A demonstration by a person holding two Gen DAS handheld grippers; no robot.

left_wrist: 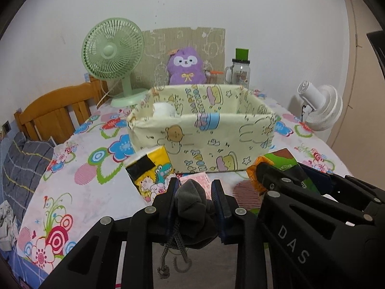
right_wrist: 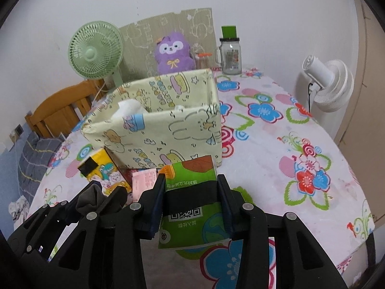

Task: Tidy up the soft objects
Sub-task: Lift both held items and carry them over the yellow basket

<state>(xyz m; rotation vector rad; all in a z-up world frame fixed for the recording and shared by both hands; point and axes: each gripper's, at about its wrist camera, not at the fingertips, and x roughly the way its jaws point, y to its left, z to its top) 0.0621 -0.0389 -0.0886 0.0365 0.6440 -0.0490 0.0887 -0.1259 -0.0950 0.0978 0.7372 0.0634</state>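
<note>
My left gripper (left_wrist: pixel 195 190) is shut on a grey drawstring pouch (left_wrist: pixel 192 204), held just in front of the cream cartoon-print fabric box (left_wrist: pixel 204 132). My right gripper (right_wrist: pixel 191 187) is shut on a green tissue pack (right_wrist: pixel 190 202), also in front of the box (right_wrist: pixel 156 130). The right gripper and its pack (left_wrist: pixel 281 159) show at the right of the left wrist view. The left gripper with the pouch (right_wrist: pixel 90 197) shows at lower left of the right wrist view. A yellow tissue pack (left_wrist: pixel 151 171) and a pink packet (left_wrist: pixel 197 179) lie on the table by the box. Something white (left_wrist: pixel 163 109) sits inside the box.
A green desk fan (left_wrist: pixel 113 55), purple plush (left_wrist: pixel 186 65), glass jar with green lid (left_wrist: pixel 240 68) and cardboard sheet stand behind the box. A white fan (right_wrist: pixel 329 82) is at the right edge. The floral tablecloth (right_wrist: pixel 288 144) covers the table; a wooden chair (left_wrist: pixel 55 113) stands at left.
</note>
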